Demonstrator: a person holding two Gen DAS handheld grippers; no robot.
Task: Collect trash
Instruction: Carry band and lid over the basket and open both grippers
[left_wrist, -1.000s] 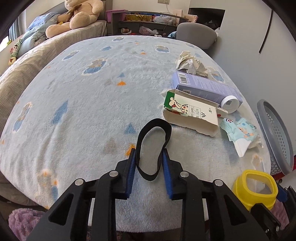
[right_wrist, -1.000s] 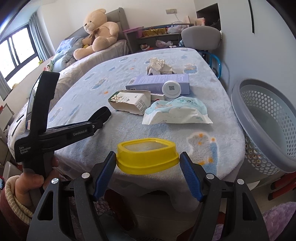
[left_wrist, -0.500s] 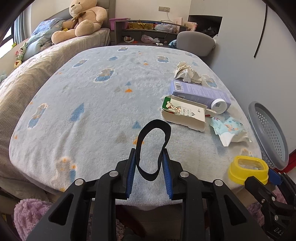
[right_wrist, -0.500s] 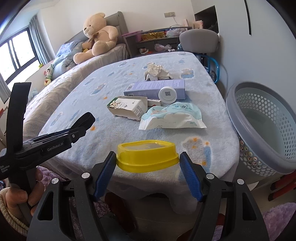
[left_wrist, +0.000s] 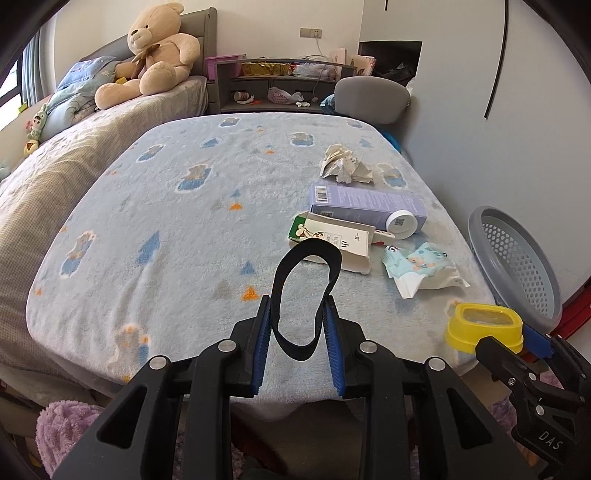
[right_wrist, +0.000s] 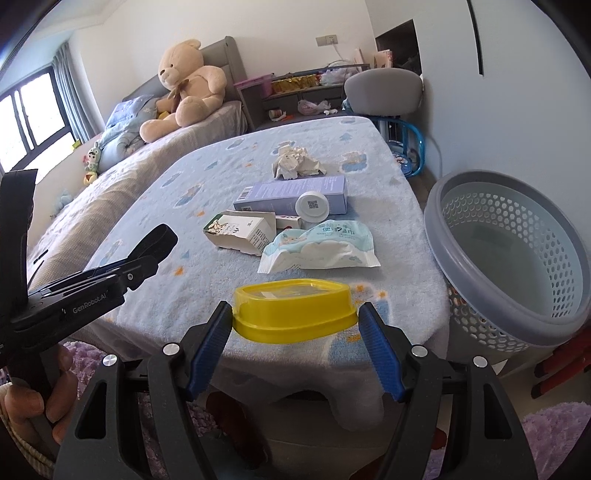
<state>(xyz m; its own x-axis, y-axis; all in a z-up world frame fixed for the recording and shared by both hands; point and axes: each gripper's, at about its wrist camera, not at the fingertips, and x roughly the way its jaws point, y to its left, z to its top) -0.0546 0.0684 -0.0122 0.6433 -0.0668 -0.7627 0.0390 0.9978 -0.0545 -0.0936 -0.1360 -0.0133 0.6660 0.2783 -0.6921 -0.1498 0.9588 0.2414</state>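
Left gripper (left_wrist: 297, 323) pinching one black band (left_wrist: 306, 295); right gripper (right_wrist: 295, 325) clamping one yellow lid (right_wrist: 293, 314). Lying on bed (left_wrist: 147, 221): two boxes, one wipes pack (left_wrist: 423, 267), one paper wad (left_wrist: 343, 168).

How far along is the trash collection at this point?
Nothing is visibly binned: the basket looks empty. In hand: left gripper clamps a black band; right gripper holds a yellow lid. Left on the blanket: crumpled paper, purple box, carton, wipes pack.
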